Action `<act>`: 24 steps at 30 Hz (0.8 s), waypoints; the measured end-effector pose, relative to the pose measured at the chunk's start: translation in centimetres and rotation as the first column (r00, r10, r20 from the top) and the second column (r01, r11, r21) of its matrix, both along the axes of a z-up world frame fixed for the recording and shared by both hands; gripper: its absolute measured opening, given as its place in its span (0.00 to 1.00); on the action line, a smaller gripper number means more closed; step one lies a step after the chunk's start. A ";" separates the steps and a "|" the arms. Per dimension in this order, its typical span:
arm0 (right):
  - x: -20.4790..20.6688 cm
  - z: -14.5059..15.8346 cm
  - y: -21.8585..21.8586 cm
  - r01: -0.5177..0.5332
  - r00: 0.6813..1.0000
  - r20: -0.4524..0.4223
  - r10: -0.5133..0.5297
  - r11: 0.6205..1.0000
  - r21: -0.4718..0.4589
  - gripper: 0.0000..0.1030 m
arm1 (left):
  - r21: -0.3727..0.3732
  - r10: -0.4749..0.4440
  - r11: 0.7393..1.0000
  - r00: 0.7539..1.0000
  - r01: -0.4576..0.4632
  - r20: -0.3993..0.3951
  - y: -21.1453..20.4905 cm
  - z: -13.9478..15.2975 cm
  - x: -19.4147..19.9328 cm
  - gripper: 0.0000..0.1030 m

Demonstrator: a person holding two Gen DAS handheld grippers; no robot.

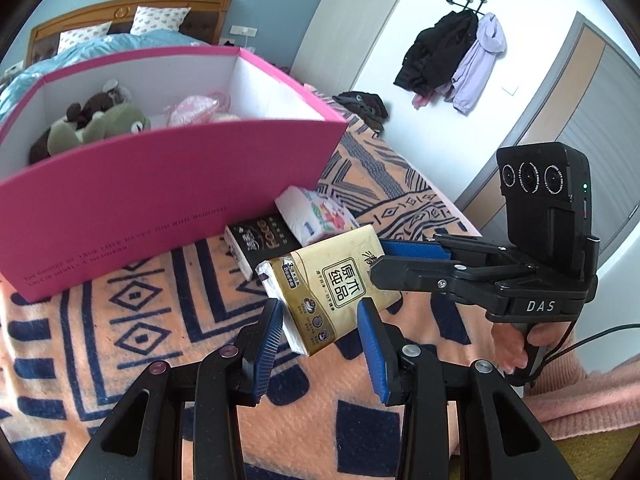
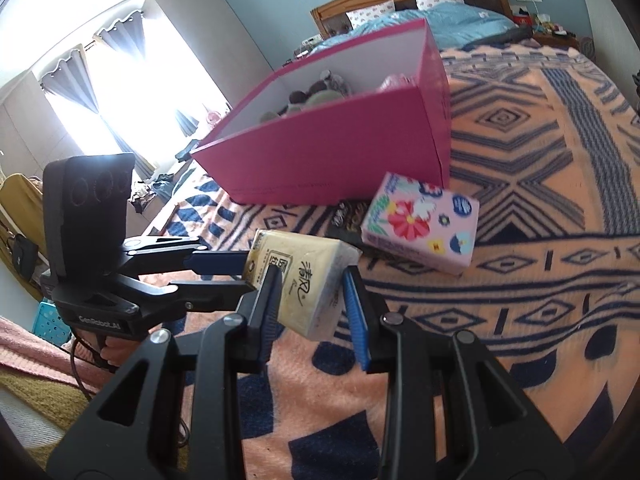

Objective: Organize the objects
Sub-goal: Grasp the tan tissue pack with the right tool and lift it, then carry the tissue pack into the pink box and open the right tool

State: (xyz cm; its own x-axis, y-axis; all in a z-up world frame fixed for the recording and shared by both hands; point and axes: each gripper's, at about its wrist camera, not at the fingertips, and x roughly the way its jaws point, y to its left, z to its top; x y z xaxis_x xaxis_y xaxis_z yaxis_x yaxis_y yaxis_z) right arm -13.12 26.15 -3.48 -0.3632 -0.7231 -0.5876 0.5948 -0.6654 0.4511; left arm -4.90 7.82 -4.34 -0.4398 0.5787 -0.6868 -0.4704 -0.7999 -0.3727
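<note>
Both grippers, left [image 1: 320, 320] and right [image 2: 310, 292], have their blue-padded fingers [image 1: 370, 344] clamped on one yellow plastic-wrapped tissue pack [image 1: 332, 280], held above the orange patterned bed blanket [image 1: 140, 320] beside the pink cardboard box [image 1: 160, 184].

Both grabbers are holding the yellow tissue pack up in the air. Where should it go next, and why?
Probably carry the yellow tissue pack up over the rim of the pink box. Both the left gripper and the right gripper clamp it clear of the blanket, and the box already holds plush toys.

Both wrist views closely face the pink box [image 1: 168, 184].
</note>
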 end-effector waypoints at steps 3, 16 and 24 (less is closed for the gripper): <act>-0.1 1.0 -0.1 -0.005 1.000 -0.027 0.005 1.000 -0.004 0.34 | -0.004 0.004 1.000 1.000 -0.004 -0.018 -0.2 0.8 -0.1 0.37; -0.9 4.7 -0.5 -0.023 0.991 -0.134 0.018 0.999 -0.037 0.34 | -0.016 0.016 1.000 0.997 -0.017 -0.079 -0.1 3.6 -0.8 0.37; -1.7 6.4 -1.0 -0.031 0.982 -0.188 0.022 0.999 -0.041 0.34 | -0.009 0.034 0.999 0.993 -0.035 -0.113 -0.5 5.2 -1.6 0.37</act>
